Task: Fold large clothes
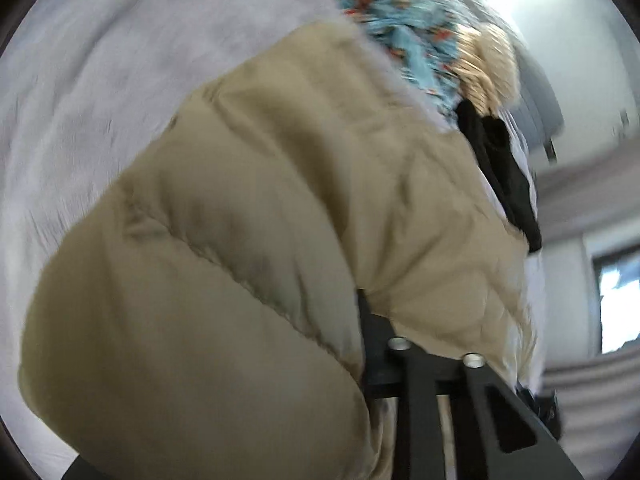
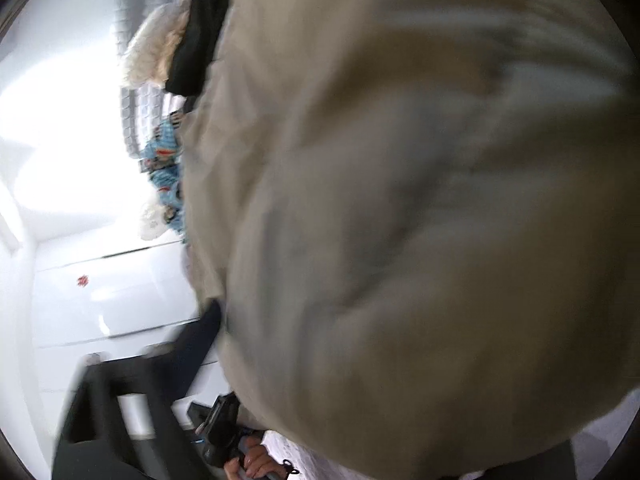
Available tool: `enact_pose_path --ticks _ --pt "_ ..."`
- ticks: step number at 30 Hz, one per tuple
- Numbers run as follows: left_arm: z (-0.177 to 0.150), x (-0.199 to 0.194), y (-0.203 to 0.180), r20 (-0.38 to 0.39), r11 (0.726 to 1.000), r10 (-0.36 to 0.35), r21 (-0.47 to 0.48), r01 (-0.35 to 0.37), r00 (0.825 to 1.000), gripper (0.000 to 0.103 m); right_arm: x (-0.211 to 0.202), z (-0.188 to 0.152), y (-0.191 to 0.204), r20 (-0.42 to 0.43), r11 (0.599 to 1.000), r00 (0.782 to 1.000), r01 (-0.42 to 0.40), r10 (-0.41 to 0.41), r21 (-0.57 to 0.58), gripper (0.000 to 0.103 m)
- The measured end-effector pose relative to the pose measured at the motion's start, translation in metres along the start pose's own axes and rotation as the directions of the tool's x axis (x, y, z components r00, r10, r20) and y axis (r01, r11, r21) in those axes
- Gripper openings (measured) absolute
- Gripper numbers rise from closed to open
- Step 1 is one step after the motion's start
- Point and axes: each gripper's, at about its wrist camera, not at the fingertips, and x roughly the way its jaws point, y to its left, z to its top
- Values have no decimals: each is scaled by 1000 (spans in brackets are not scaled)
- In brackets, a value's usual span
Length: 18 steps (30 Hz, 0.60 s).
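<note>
- White bedding (image 1: 100,80) fills the upper left of the left wrist view; both views are blurred.
- Risk, judged: the bulky beige puffer jacket (image 1: 260,220) may slip or spring open, its slick padding resisting a shallow pinch.
- Jacket: quilted, puffy, filling centre frame in both views, lying on the bedding.
- Left gripper (image 1: 424,344): narrowly parted, pinching jacket fabric.
- Right gripper (image 2: 224,320): half-open; whether it grips cannot be told.

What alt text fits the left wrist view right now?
A puffy beige jacket fills most of the blurred frame, bunched over the left gripper on a white sheet. Beyond it lie a blue patterned cloth, a cream fleece and a black garment.
</note>
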Motion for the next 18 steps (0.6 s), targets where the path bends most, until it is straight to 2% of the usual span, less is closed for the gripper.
enact_pose_path --ticks 1,4,7,10,14,18 --pt "-1 -6 -9 18 998 15 61 -16 1000 22 -1 0 -2 -3 1000 1000 -7 7 15 48" --pt "-3 -25 -28 62 979 28 198 -40 998 19 -9 -6 5 25 1000 999 -31 31 -6 28" --pt "-3 -43 -38 82 962 2 271 -25 997 18 -18 -16 16 48 998 998 -44 46 -50 23" --pt "-5 -60 -42 83 947 -29 321 1 996 18 -30 -29 24 61 995 996 -54 60 -81 22" --pt "-24 -88 -34 66 929 -41 371 14 997 18 -45 -55 28 60 992 997 -32 39 -124 22" --pt "-62 -121 -10 29 931 -45 364 32 999 18 -59 -83 18 36 991 999 -2 7 -132 22"
